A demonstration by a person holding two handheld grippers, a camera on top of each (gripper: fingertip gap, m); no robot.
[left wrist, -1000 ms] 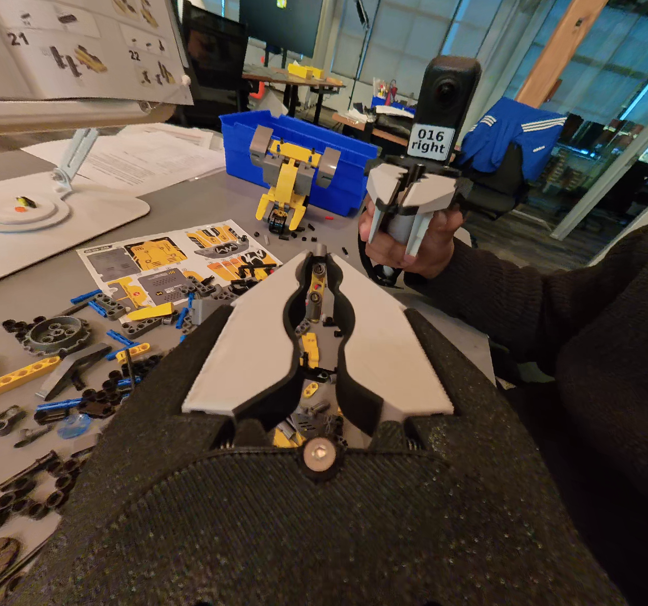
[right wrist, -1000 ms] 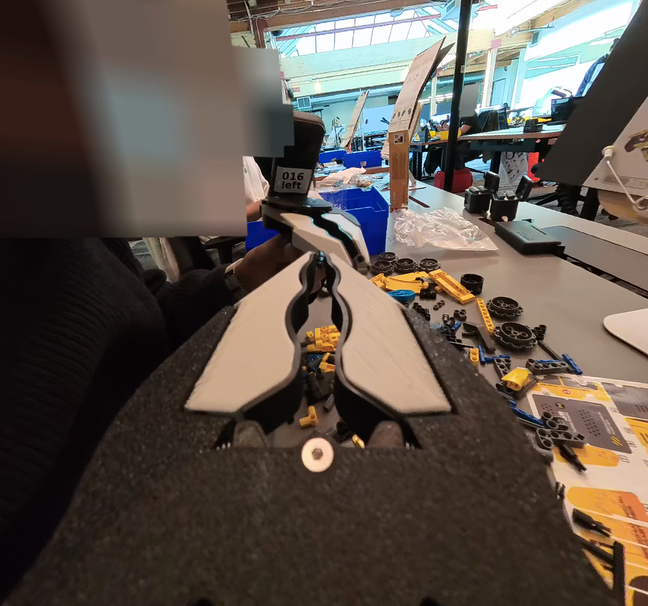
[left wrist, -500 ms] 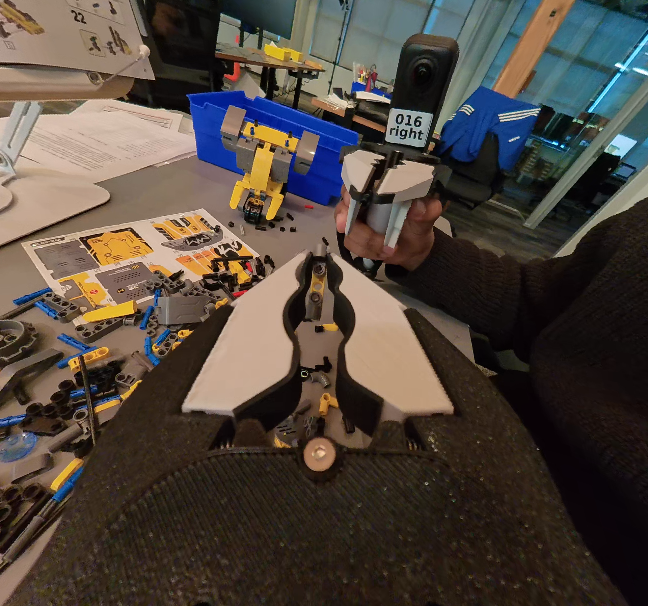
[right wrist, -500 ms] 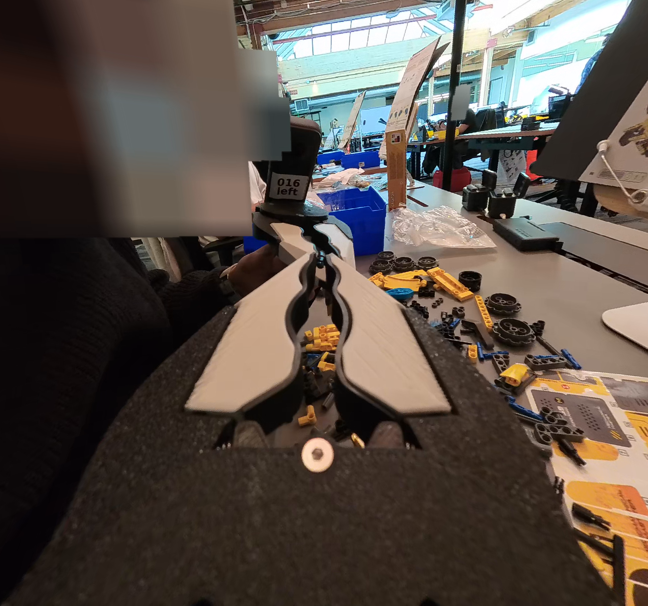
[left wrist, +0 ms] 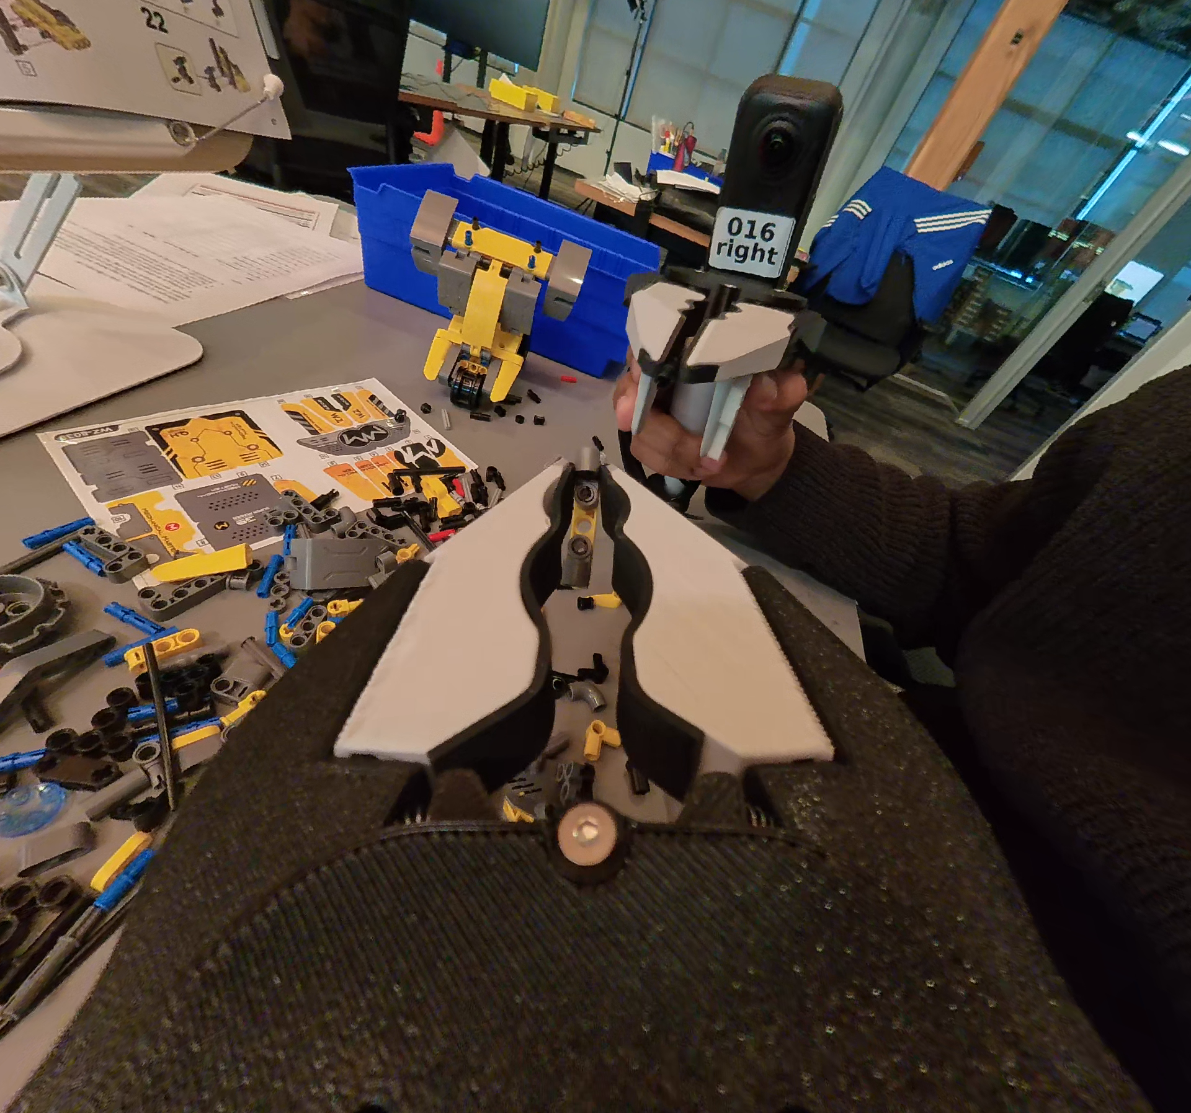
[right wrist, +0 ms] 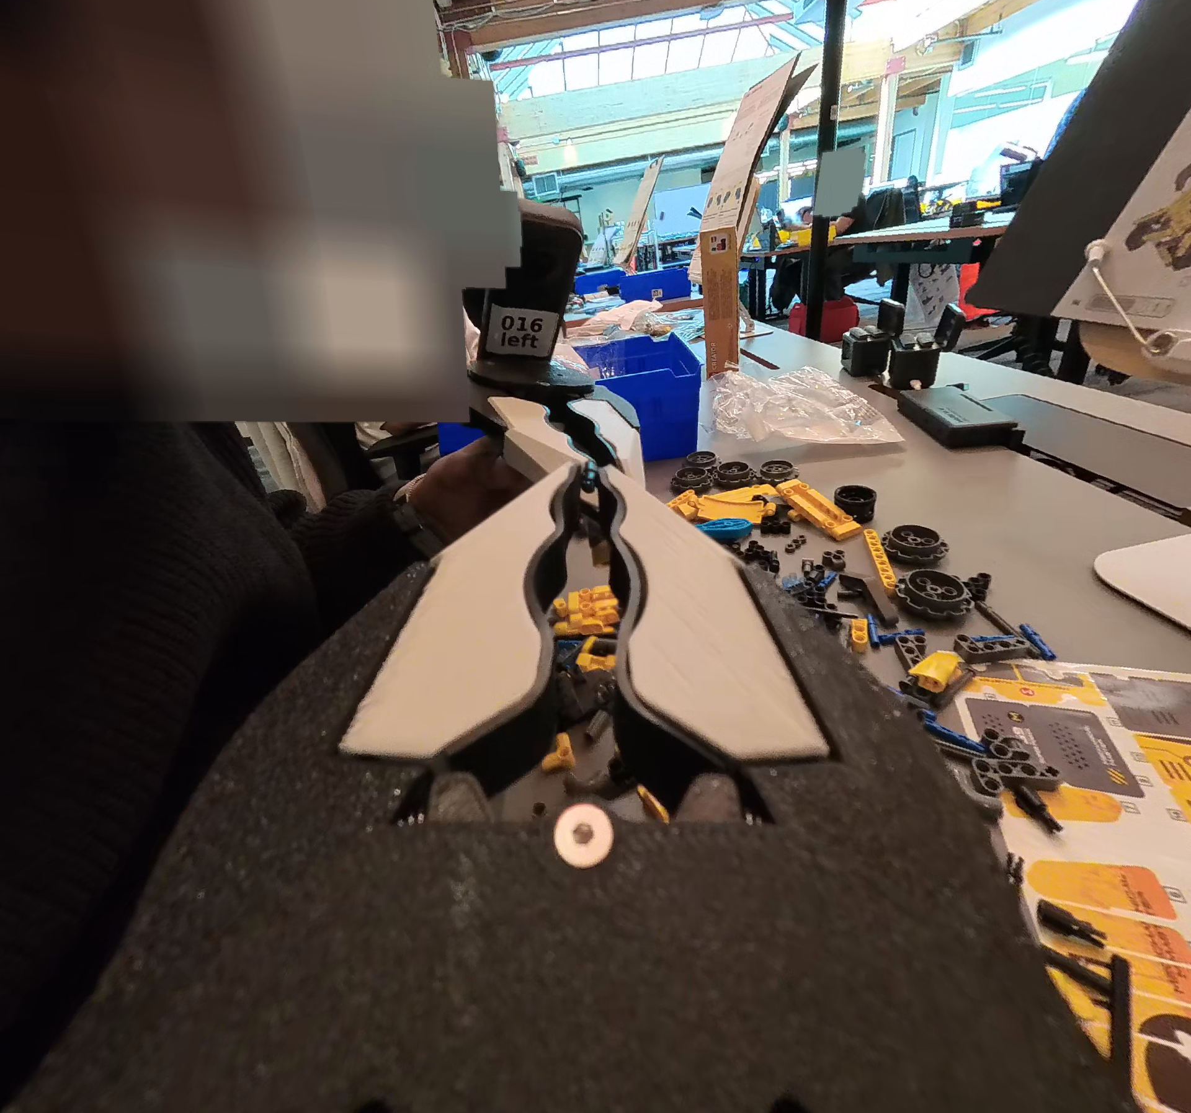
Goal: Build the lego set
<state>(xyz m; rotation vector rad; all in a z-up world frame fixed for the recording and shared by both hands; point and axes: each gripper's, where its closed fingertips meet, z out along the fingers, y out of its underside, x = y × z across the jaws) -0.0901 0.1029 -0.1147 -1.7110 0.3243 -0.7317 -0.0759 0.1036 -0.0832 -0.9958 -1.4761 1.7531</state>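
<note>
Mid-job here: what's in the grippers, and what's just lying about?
In hand: left gripper shut on grey-and-yellow beam; right gripper shut on small blue piece.
Lying about: yellow model, sticker sheet, blue bin, black wheels, plastic bag.

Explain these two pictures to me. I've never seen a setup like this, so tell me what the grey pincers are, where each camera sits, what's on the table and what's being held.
No robot here: a person holds a hand-operated two-finger gripper in each hand, each with a camera looking along its fingers. One picture comes from the left gripper, the other from the right gripper; each also shows the other gripper farther off. The left one is shut on a small grey and yellow beam assembly. The right one is shut on a small blue piece, too small to identify. On the grey table lie loose building-toy parts, a sticker sheet, a half-built yellow model and a blue bin.
</note>
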